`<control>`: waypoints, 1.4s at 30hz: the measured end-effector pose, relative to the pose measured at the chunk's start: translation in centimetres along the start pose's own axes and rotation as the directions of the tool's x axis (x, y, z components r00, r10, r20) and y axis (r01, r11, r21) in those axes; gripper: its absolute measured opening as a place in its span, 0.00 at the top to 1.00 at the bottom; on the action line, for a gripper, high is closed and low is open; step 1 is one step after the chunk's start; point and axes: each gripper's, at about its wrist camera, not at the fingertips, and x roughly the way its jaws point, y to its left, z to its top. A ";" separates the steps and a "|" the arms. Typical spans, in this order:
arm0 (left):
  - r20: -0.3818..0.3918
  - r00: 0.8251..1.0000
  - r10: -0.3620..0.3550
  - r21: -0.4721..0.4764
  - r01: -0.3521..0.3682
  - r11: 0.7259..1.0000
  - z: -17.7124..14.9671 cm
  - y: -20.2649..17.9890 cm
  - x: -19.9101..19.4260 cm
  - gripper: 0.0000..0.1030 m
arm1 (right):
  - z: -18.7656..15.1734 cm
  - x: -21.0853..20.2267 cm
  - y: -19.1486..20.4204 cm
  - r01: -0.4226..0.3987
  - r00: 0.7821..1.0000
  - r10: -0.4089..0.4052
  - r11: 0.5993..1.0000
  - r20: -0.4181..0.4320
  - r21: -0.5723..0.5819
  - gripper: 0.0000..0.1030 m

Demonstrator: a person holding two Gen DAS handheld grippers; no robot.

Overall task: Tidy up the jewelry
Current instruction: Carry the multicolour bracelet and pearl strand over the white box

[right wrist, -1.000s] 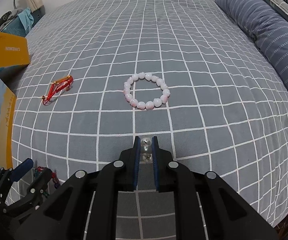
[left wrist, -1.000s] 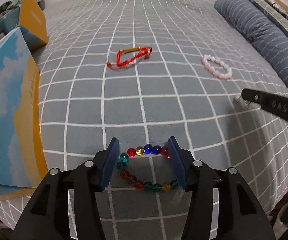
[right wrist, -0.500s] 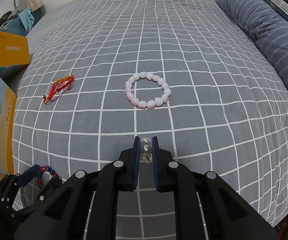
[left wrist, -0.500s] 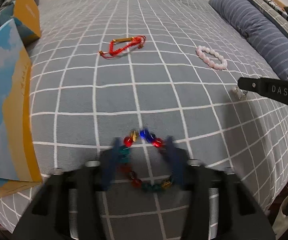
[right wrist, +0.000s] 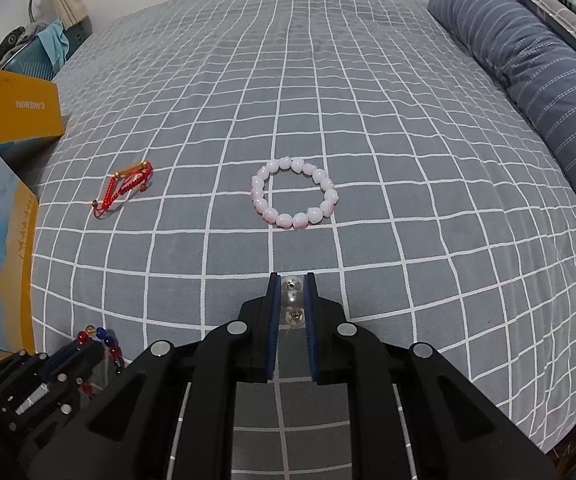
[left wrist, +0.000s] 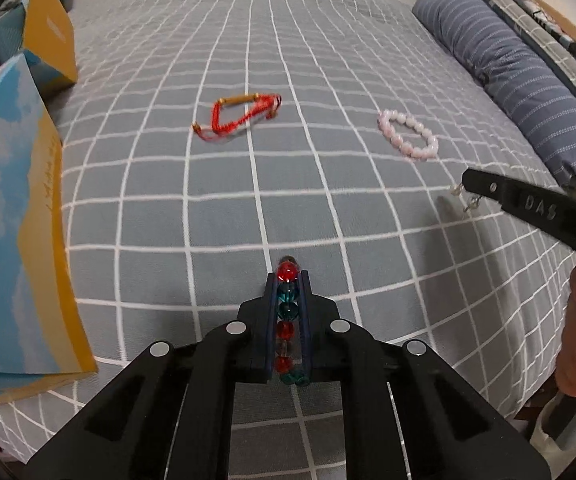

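My left gripper is shut on a bracelet of coloured glass beads, squeezed flat between its blue pads near the bed's front edge. It shows at lower left in the right wrist view. My right gripper is shut on pearl earrings; they hang from its tip in the left wrist view. A red cord bracelet and a pink bead bracelet lie further back on the bed.
The grey checked bedspread covers the bed. A blue and yellow box stands at the left edge, an orange box behind it. A striped blue pillow lies along the right.
My left gripper has closed on the coloured bead bracelet, pressing the ring flat. The right gripper has held still with the earrings.
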 end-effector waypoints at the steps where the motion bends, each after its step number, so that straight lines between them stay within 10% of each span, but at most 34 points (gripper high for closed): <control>1: 0.003 1.000 -0.003 -0.001 0.003 1.000 0.2 0.0 -0.2 0.92 | 0.0 -0.2 0.0 -0.001 1.000 0.001 1.000 0.004 0.000 0.90; 24: 0.180 0.981 0.075 -0.029 -0.071 0.997 5.7 2.1 -9.3 0.92 | 2.7 -7.2 3.4 -0.029 0.990 0.034 0.999 0.138 -0.039 0.90; 42: 0.235 0.950 0.206 -0.196 -0.162 0.967 4.0 15.7 -17.8 0.92 | 4.3 -13.2 18.7 -0.135 0.957 0.189 0.962 0.220 -0.237 0.90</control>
